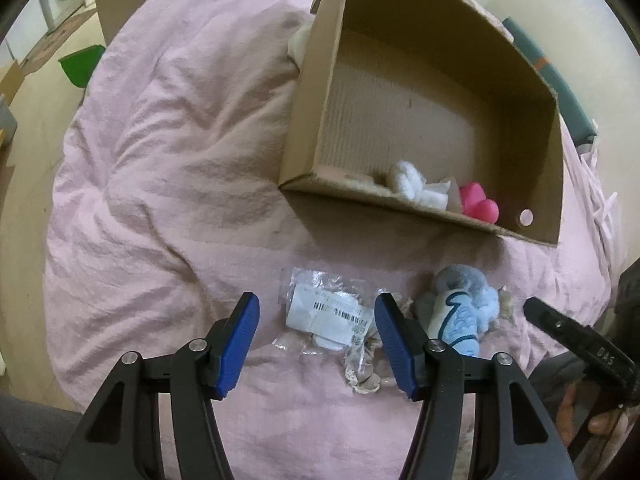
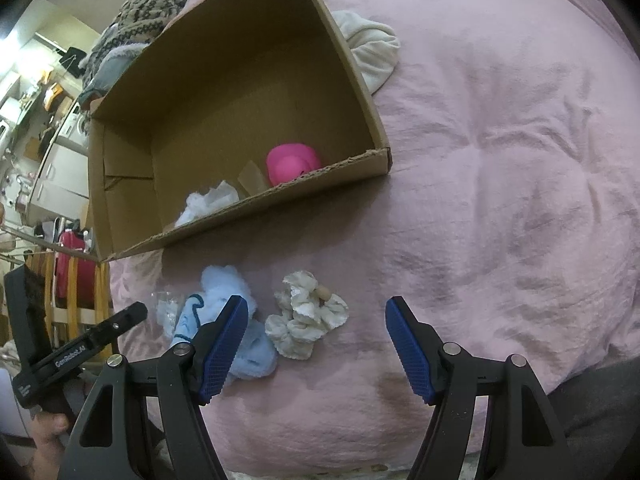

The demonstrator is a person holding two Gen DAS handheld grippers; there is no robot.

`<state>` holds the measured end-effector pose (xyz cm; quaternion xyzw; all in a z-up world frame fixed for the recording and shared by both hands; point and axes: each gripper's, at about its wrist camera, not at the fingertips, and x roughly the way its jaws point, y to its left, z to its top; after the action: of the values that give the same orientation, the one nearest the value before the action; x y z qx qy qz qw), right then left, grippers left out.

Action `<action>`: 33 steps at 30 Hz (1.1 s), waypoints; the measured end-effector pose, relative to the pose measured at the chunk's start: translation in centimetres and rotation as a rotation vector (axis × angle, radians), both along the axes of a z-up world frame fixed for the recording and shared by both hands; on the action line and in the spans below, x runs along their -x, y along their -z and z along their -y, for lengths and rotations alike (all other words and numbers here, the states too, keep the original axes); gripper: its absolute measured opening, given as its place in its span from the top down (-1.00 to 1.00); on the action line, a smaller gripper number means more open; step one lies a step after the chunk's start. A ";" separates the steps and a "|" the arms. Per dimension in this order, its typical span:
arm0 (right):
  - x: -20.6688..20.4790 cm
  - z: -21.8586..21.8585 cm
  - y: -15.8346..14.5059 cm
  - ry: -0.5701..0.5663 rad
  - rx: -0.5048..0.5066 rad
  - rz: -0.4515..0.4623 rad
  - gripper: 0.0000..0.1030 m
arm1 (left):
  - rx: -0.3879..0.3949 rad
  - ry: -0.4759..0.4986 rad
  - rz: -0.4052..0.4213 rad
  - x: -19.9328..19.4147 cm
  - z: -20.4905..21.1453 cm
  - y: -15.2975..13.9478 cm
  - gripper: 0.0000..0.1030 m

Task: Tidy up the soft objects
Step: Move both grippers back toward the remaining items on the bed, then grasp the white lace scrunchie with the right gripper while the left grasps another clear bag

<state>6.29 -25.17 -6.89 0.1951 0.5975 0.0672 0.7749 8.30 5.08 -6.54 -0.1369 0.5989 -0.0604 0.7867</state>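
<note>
Soft things on the pink bed, box half filled, both grippers wide w/ nothing in them.

Left view: left gripper (image 1: 318, 340) is wide, holding nothing. Plastic bag (image 1: 326, 312) lies between its fingers, at 12 o'clock. Blue soft toy (image 1: 460, 312) is at 2 o'clock, cream scrunchie (image 1: 366, 364) partly hidden behind the right finger. Box (image 1: 308, 128) is at 1 o'clock w/ white fluff (image 1: 416, 184) & pink toy (image 1: 478, 200) inside. Risk: bag is slippery, could slide out of a pinch. Right view: right gripper (image 2: 316, 344) is wide too, holding nothing. Scrunchie sits near 11 o'clock, blue toy at 10, partly behind the left finger. Risk: a grab could catch the bed cover (image 2: 500, 160) too. Can't tell what's in the bag; box's near wall cuts off part of the pink toy.
</note>
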 end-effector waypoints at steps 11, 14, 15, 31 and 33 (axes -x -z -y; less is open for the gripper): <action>-0.8 1.2 1.3 0.072 -0.050 -0.012 -0.47 | 0.041 -0.038 -0.111 -1.2 -0.9 3.5 -0.10; -0.8 1.5 1.4 0.085 -0.053 -0.021 -0.47 | 0.009 -0.017 -0.123 -1.4 -0.3 4.2 -0.07; -0.8 1.6 1.4 0.087 -0.052 -0.021 -0.47 | 0.012 -0.011 -0.124 -1.5 -0.2 4.4 -0.07; -1.1 0.3 3.0 0.047 -0.099 -0.082 -0.45 | -0.026 0.088 -0.079 -0.4 2.0 2.5 0.84; -1.1 0.1 3.3 0.038 -0.104 -0.093 -0.35 | -0.025 0.066 -0.042 0.0 1.7 1.4 0.84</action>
<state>7.39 -25.27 -10.18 0.2493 0.6246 0.0741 0.7364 8.30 3.42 -7.92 -0.1084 0.6201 -0.0757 0.7733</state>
